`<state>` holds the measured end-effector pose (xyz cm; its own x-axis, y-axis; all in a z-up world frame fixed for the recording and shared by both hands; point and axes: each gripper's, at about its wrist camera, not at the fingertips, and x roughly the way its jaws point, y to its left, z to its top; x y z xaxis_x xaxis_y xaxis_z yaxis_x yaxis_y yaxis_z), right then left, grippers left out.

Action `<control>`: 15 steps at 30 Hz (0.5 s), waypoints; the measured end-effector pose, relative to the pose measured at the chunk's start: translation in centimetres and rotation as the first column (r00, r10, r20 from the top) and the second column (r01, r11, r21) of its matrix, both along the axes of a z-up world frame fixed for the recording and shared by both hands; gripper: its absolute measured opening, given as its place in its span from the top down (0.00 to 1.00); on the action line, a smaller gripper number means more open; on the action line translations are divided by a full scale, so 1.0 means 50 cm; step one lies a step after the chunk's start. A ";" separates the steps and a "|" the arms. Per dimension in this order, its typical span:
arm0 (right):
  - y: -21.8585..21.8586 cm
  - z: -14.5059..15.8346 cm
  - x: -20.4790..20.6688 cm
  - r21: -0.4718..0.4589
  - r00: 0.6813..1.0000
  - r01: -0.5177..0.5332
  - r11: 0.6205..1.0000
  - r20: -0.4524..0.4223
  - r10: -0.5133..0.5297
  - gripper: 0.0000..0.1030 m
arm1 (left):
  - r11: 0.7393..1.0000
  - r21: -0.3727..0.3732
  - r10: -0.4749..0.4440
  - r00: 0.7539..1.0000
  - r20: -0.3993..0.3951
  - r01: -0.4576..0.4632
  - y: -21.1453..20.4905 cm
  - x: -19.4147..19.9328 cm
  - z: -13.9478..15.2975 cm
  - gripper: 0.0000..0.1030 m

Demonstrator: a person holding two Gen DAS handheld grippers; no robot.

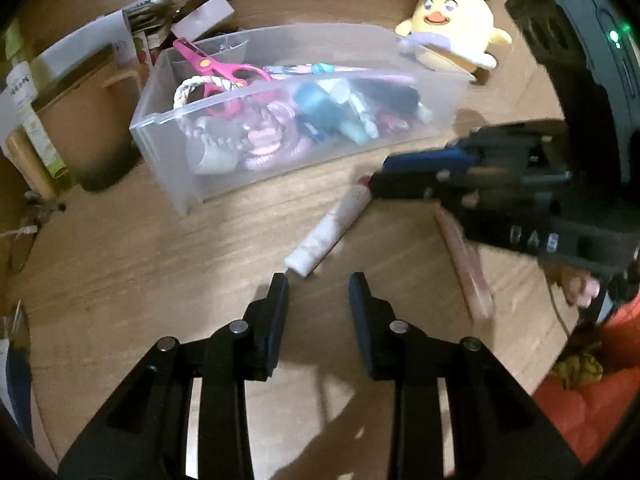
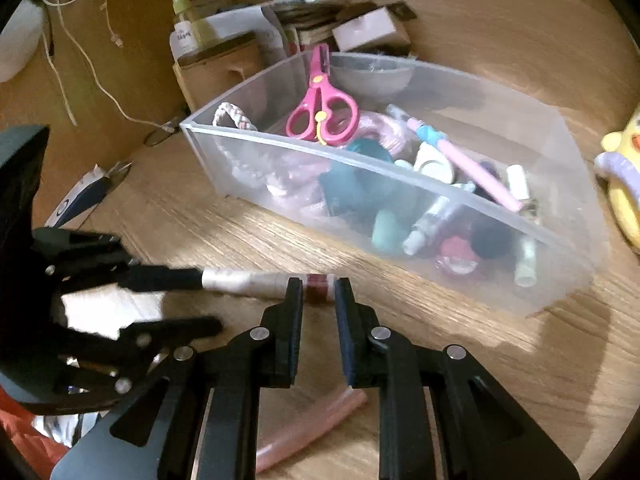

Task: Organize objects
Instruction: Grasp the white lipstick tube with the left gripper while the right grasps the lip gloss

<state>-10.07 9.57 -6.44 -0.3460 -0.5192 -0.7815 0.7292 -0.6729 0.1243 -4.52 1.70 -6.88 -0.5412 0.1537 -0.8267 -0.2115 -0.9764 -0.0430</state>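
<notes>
Black grippers at a white tube on a wooden table.
Right gripper point(image 2: 318, 294) narrowly parted about the tube's point(image 1: 329, 227) dark cap, contact unclear; left gripper point(image 1: 319, 289) open, empty, at its other end. Clear bin point(image 2: 420, 188) just beyond; no legible label.

Little legible lettering in either view

In the left wrist view, raised characters moulded into the black body of the right claw point(image 1: 374, 178) read roughly "B A S", though motion blur leaves them uncertain. A white bottle point(image 1: 22, 92) at the left edge carries dark print too blurred to make out; the same holds for the label on the green-capped bottle point(image 2: 185, 36) in the right wrist view. The printed packets point(image 1: 146, 28) stacked behind the clear bin point(image 1: 168, 160) show pictures and fine text that cannot be read. A white-and-blue package point(image 2: 76, 200) on the counter point(image 2: 520, 360) bears a ring-shaped mark, unreadable.
</notes>
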 end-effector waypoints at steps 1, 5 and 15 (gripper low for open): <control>0.009 0.007 0.008 0.004 1.000 0.015 1.000 -0.018 -0.015 0.85 | 1.000 -0.008 0.002 1.000 -0.013 -0.002 0.001 0.003 0.004 0.69; 0.049 0.031 0.040 -0.007 0.995 0.081 0.997 -0.058 -0.082 0.76 | 0.999 -0.053 -0.008 0.999 -0.054 0.005 0.007 -0.017 0.015 0.50; 0.095 -0.001 0.107 0.007 0.985 0.171 0.985 -0.017 -0.171 0.50 | 0.992 -0.057 -0.114 0.993 -0.023 0.113 0.070 -0.053 -0.010 0.68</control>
<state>-4.72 14.30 -6.51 -0.4419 -0.4446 -0.7791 0.6053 -0.7888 0.1067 -7.18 5.18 -7.36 -0.5440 0.1695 -0.8217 -0.3214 -0.9468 0.0175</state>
